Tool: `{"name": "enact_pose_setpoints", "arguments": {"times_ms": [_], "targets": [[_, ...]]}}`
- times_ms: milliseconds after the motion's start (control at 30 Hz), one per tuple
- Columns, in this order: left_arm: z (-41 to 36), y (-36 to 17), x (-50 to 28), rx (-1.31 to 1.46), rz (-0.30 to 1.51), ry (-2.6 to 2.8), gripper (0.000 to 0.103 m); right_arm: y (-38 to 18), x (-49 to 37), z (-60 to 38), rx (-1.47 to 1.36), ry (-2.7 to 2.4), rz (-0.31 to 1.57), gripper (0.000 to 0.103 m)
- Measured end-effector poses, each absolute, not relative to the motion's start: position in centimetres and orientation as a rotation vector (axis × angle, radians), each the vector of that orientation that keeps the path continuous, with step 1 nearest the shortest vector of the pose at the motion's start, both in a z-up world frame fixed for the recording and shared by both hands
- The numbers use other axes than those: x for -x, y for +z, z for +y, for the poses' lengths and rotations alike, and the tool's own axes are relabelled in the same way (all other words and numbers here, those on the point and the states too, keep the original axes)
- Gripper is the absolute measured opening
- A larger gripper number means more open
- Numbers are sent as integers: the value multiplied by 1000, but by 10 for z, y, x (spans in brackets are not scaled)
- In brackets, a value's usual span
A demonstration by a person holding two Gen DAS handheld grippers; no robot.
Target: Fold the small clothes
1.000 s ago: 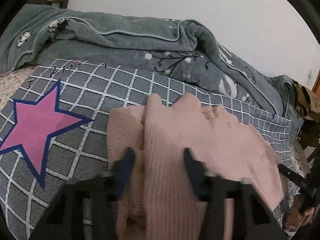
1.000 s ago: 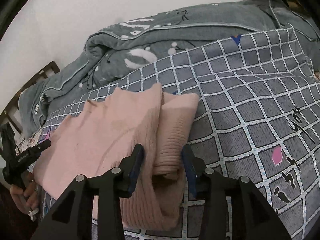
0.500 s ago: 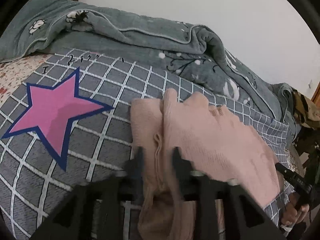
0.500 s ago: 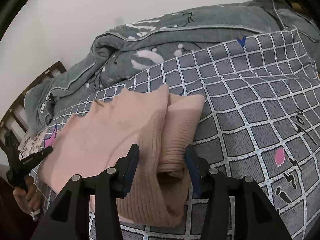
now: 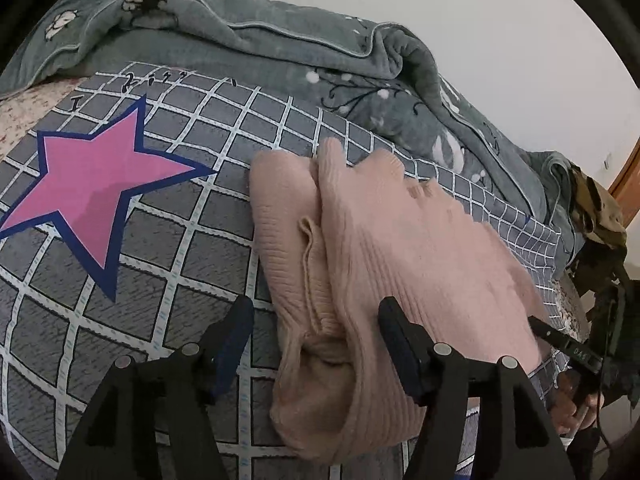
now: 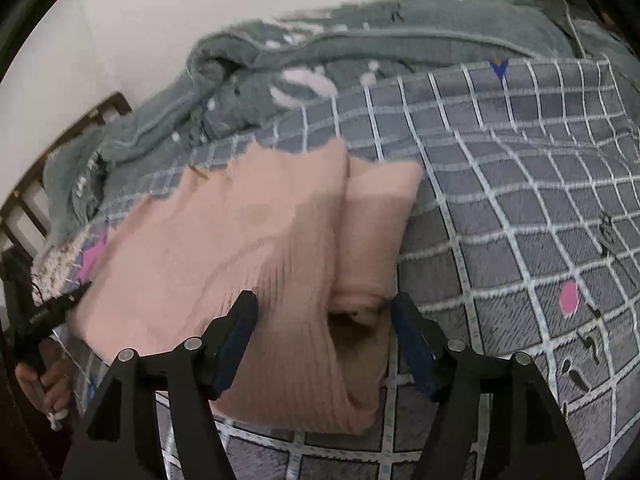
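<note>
We judge the pink knit sweater (image 5: 400,264) soft, light and limp, its ribbed knit unlikely to slip but sure to sag and stretch wherever it hangs free. It lies partly folded on the checked bedcover (image 5: 180,248), filling the centre and lower right of the left wrist view and the centre-left of the right wrist view (image 6: 240,248). Its long axis runs from the bottom of each frame up toward the rumpled grey blanket (image 5: 280,52), with the scalloped edge at the far, upper end. A side flap with its sleeve is turned in along each long edge.

The left gripper (image 5: 316,328) straddles the near folded edge at lower centre, jaws opening and apart, cloth between them but not pinched. The right gripper (image 6: 324,324) does likewise at the opposite near corner, jaws opening, pads clear of the knit.

For a next fold we would take hold at these thick, doubled near corners, both at once, so the panel lifts evenly.
</note>
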State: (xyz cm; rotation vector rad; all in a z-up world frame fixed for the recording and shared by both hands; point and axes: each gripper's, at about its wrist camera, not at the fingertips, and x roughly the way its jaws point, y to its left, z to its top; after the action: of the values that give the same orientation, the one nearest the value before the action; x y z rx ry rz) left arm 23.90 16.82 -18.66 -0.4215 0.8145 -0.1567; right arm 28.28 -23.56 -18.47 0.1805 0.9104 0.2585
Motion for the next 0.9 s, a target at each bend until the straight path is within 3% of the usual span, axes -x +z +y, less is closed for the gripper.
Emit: {"name": "enact_pose_setpoints", "arguments": {"times_ms": [900], "targets": [[176, -195, -169, 559, 782, -241, 63, -191, -252, -235, -90, 246, 886, 65]]}}
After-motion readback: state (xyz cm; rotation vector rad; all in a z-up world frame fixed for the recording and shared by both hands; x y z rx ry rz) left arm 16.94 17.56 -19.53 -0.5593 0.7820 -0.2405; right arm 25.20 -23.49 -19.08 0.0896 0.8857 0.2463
